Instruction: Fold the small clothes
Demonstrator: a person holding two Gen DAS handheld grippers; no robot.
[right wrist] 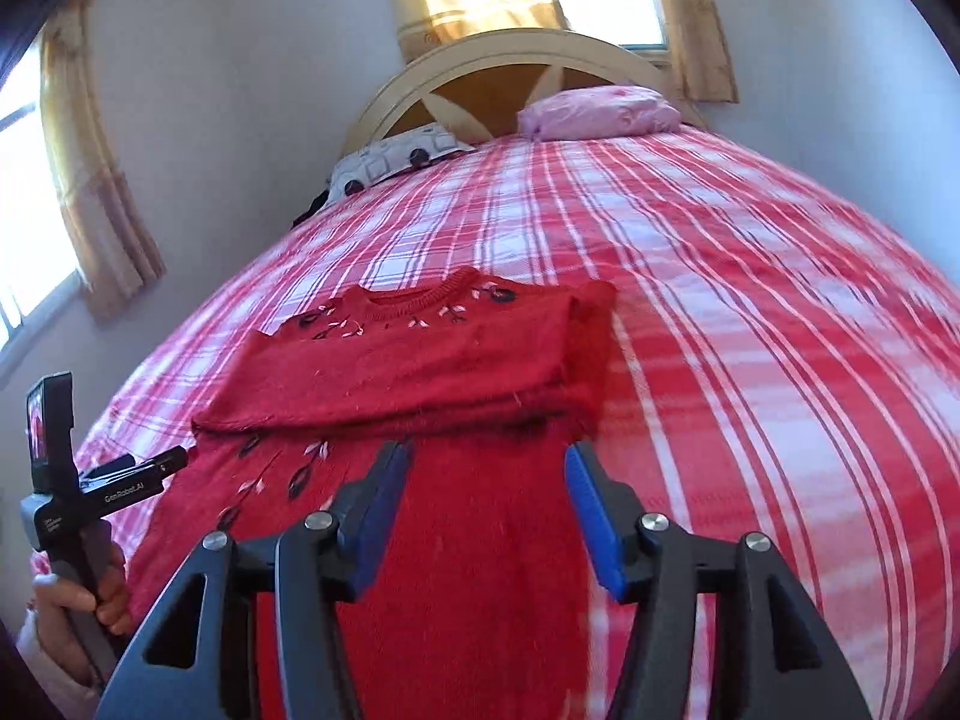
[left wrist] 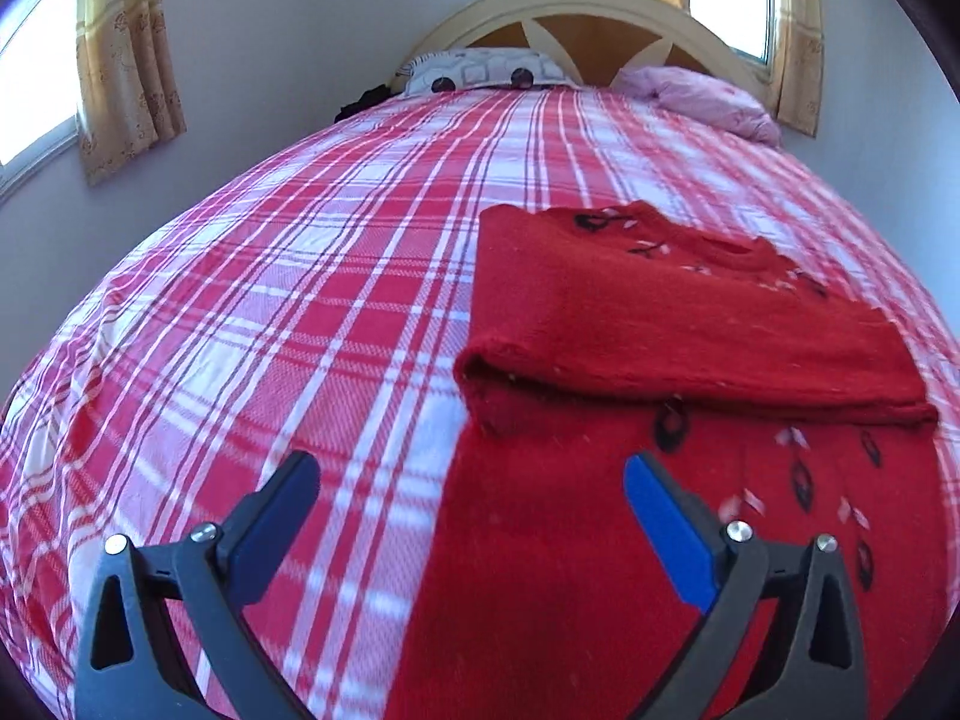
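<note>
The red sweater (right wrist: 420,360) lies on the plaid bed (left wrist: 270,300), its top part folded down over the lower body. My left hand-held gripper (left wrist: 474,480) hangs above its edge — jaws wide apart, empty. My right hand-held gripper (right wrist: 486,468) hangs over the sweater, jaws apart, gripping nothing.

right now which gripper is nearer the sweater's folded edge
Right. The right gripper hangs open over the sweater, just short of the fold. The left gripper is open, off the sweater's left side, over the sheet.
</note>
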